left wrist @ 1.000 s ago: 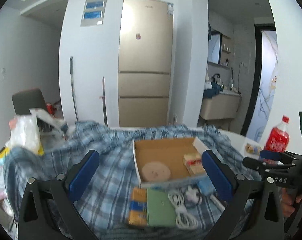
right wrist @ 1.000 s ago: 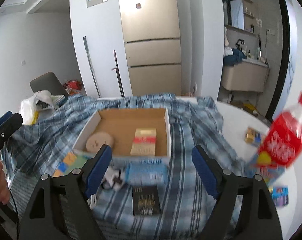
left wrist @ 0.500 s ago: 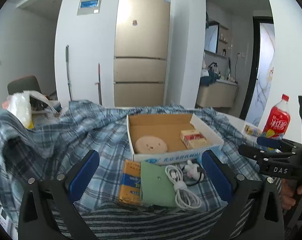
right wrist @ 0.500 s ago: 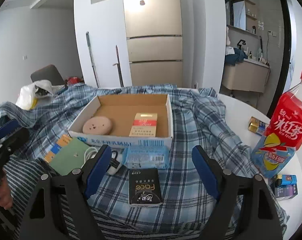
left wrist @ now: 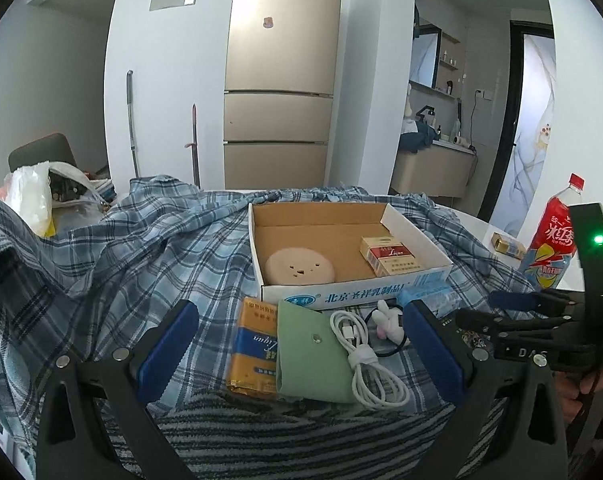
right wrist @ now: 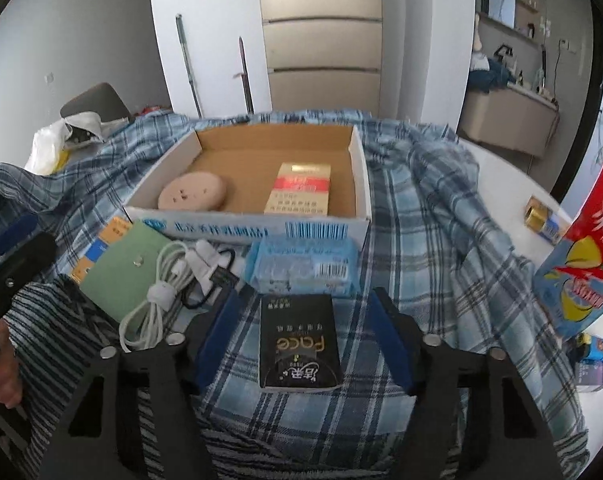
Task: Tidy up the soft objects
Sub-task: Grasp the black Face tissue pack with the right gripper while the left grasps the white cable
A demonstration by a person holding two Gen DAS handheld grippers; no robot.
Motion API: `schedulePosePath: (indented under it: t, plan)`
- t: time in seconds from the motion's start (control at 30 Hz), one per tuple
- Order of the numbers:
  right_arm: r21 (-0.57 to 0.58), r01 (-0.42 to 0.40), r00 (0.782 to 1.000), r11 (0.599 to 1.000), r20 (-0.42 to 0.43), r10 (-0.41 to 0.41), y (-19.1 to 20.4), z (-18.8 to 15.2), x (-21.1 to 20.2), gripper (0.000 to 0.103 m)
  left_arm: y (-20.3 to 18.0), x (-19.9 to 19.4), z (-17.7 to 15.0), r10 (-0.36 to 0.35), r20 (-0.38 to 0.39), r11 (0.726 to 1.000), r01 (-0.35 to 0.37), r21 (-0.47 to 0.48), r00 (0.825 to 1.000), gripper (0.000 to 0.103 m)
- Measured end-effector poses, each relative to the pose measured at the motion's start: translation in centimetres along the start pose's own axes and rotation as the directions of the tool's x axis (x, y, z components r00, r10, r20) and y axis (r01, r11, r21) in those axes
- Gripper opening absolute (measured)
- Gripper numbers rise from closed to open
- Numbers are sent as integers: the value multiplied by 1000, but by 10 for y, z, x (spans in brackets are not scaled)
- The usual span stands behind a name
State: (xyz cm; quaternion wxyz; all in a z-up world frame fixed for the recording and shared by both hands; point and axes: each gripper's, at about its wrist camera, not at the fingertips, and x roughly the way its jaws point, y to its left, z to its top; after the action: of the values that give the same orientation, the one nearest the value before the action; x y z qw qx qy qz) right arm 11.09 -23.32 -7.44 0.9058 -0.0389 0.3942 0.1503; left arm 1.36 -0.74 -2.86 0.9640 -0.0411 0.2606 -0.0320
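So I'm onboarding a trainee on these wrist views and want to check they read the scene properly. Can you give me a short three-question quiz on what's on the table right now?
1. True or false: the cardboard box holds exactly two items.
2. Which item lies between the right gripper jaws? A) green pouch B) black Face pack C) white cable
3. Fill in: the red bottle stands on the ___ side of the box, seen from the left wrist.

Key:
1. True: a round beige pad and a cigarette pack.
2. B; jaws open, not touching it.
3. Right.
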Motion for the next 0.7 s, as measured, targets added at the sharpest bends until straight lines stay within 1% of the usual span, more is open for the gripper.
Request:
schedulePosePath:
  t: [0.07,0.17,0.23,0.33,0.4,0.43,0.5,0.57,0.6,0.63,0.7]
  plan:
    - [8,-14,999,1000,-29,14,-2,-1,5,63,0,0,0,0,0,1000,0,2,1000,103]
    - [15,-33,994,999,-100,34,-2,-3,18,63,-1,2,1,-2,-6,1000,2,3,1000,103]
    - [23,-30,990,999,-139,33,-3,-5,25,62,-1,2,1,-4,-8,1000,4,6,1000,103]
    - [21,-23,988,1000,-149,26,-3,-6,26,61,-3,2,1,-7,-9,1000,7,14,1000,103]
    - [10,-2,986,1000,-164,3,-1,-6,29,53,-5,3,0,-15,-13,1000,15,21,1000,103]
    - [2,2,985,1000,-174,-2,1,-7,31,45,-6,3,0,-23,-17,999,23,22,1000,103]
    - [-7,1,987,1000,-161,-3,3,-6,29,45,-5,5,1,-35,-30,999,35,19,999,103]
    - [-4,-7,994,1000,-113,7,2,-4,19,45,-7,6,3,-41,-51,999,42,19,998,101]
    - [0,-13,996,1000,-85,13,1,-4,13,45,-9,7,4,-46,-71,999,47,16,996,96]
    - [6,-19,998,1000,-63,19,-1,-4,8,45,-12,10,6,-53,-107,999,54,6,993,93]
    - [19,-39,999,999,-27,40,-4,-5,1,45,-20,16,7,-71,-167,997,71,-7,983,92]
